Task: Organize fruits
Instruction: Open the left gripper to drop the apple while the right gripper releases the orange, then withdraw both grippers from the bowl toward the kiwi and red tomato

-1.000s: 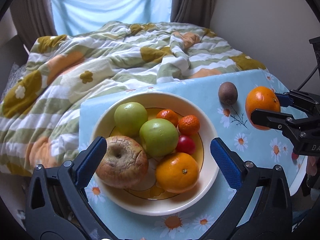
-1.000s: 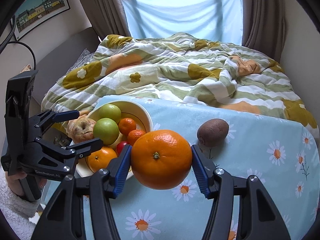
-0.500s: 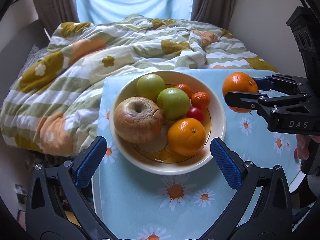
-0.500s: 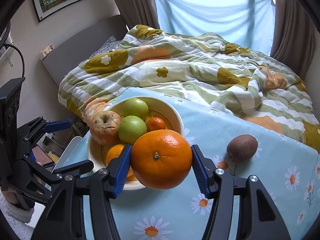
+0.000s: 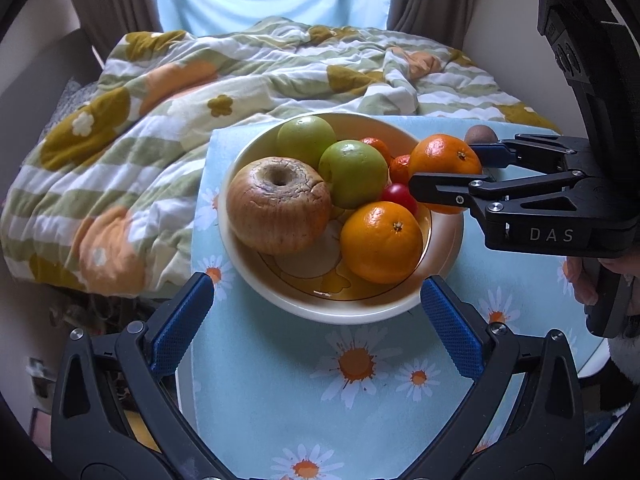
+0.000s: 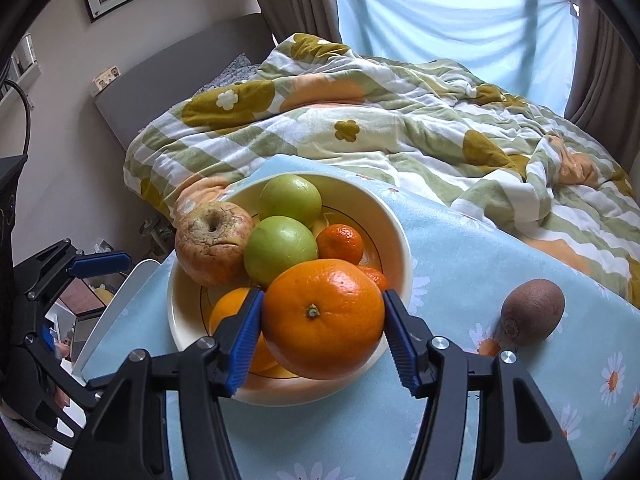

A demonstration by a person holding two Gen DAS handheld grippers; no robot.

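Note:
My right gripper (image 6: 322, 320) is shut on a large orange (image 6: 323, 318) and holds it just above the near right rim of the cream bowl (image 6: 400, 240). From the left wrist view the held orange (image 5: 444, 160) hangs over the bowl's (image 5: 360, 308) right side. In the bowl lie a wrinkled brown apple (image 5: 278, 204), two green apples (image 5: 354, 172), another orange (image 5: 380, 242), small mandarins and a red fruit (image 5: 400, 196). A kiwi (image 6: 532, 312) rests on the cloth to the right. My left gripper (image 5: 316, 292) stands open in front of the bowl, holding nothing.
The bowl stands on a small table under a light blue daisy cloth (image 5: 360, 400), whose left edge drops off close to the bowl. Behind it lies a bed with a rumpled flowered quilt (image 5: 200, 120). A hand (image 5: 588, 280) grips the right gripper's handle.
The right gripper has carried the orange leftward and down, from above the cloth near the kiwi to over the bowl's right rim. The left gripper has shifted left and stayed open.

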